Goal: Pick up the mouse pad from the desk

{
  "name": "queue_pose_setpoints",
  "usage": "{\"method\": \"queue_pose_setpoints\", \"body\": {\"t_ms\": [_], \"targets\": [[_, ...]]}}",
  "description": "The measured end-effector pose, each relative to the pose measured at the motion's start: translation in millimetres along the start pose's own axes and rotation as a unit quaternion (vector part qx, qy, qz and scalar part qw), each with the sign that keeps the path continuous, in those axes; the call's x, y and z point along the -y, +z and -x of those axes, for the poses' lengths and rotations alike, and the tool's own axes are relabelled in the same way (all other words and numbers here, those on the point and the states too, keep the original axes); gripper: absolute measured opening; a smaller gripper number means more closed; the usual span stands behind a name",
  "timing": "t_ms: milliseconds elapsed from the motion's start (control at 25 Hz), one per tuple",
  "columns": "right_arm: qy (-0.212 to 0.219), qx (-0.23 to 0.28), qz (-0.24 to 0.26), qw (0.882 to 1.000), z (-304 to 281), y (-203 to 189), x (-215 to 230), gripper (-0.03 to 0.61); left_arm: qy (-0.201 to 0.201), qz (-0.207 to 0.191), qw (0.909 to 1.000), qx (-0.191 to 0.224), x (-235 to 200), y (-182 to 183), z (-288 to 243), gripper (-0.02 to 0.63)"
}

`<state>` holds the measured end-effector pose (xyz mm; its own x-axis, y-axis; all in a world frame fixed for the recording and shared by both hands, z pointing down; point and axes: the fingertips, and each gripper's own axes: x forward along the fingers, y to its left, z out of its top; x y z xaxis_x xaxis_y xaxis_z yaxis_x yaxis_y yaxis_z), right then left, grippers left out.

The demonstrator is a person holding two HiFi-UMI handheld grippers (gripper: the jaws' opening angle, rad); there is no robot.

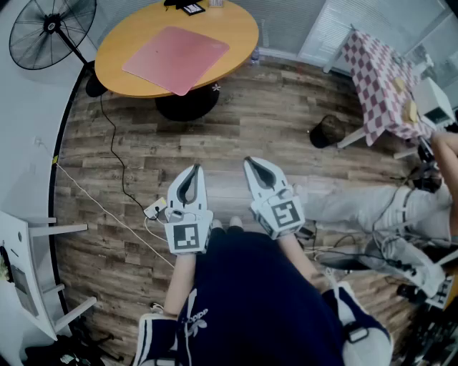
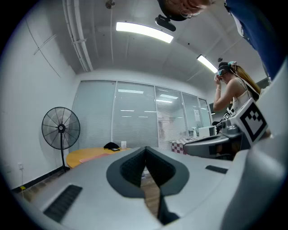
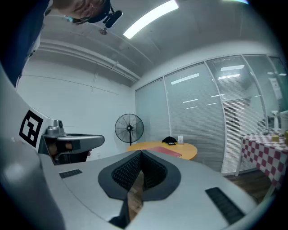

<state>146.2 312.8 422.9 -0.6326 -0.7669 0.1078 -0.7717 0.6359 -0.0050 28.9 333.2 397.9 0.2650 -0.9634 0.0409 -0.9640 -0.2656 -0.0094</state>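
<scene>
A pink mouse pad [image 1: 176,57] lies flat on a round orange desk [image 1: 236,36] at the top of the head view. It also shows as a thin pink strip [image 2: 92,156] in the left gripper view and as a red patch [image 3: 169,152] in the right gripper view. My left gripper [image 1: 192,171] and right gripper [image 1: 252,164] are held side by side over the wood floor, well short of the desk. Both are shut with nothing between the jaws.
A standing fan [image 1: 50,30] is left of the desk, its cable [image 1: 114,154] trailing across the floor. A checked-cloth table [image 1: 379,78] and a dark bin [image 1: 326,131] stand at the right. Another person [image 1: 390,204] is at the right. Small dark items [image 1: 192,7] sit on the desk's far side.
</scene>
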Motion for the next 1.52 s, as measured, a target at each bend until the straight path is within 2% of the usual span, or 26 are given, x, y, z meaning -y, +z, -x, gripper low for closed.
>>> {"method": "queue_pose_setpoints", "body": {"t_ms": [280,560,760,960,1120,1280,1520], "targets": [[0.004,-0.008,0.008,1.0,8.0,10.0,3.0,0.003,-0.011,-0.002,0.9999,0.0,15.0,3.7,-1.8,0.003],[-0.018,-0.007,0.002,1.0,26.2,5.0,23.8,0.003,-0.008,-0.001,1.0,0.003,25.2,5.5,-0.8,0.003],[-0.015,0.005,0.006,1.0,36.0,0.2,29.5,0.005,-0.031,-0.032,0.999,0.008,37.3,3.1,0.0,0.003],[-0.003,0.002,0.008,1.0,35.3,-5.4,27.4,0.005,-0.009,-0.007,0.9999,0.002,27.0,1.8,0.3,0.003],[-0.001,-0.01,-0.013,1.0,25.6,-11.2,33.0,0.005,-0.016,-0.013,0.9998,-0.005,26.0,-3.2,-9.3,0.003],[-0.015,-0.017,-0.002,1.0,-5.2,-9.7,38.6,0.005,-0.02,0.0,0.9997,-0.013,-0.1,-8.7,-25.9,0.003],[-0.023,-0.013,-0.008,1.0,-74.2,2.3,49.0,0.005,-0.023,0.012,0.9997,0.006,-62.3,5.5,-75.3,0.003]]}}
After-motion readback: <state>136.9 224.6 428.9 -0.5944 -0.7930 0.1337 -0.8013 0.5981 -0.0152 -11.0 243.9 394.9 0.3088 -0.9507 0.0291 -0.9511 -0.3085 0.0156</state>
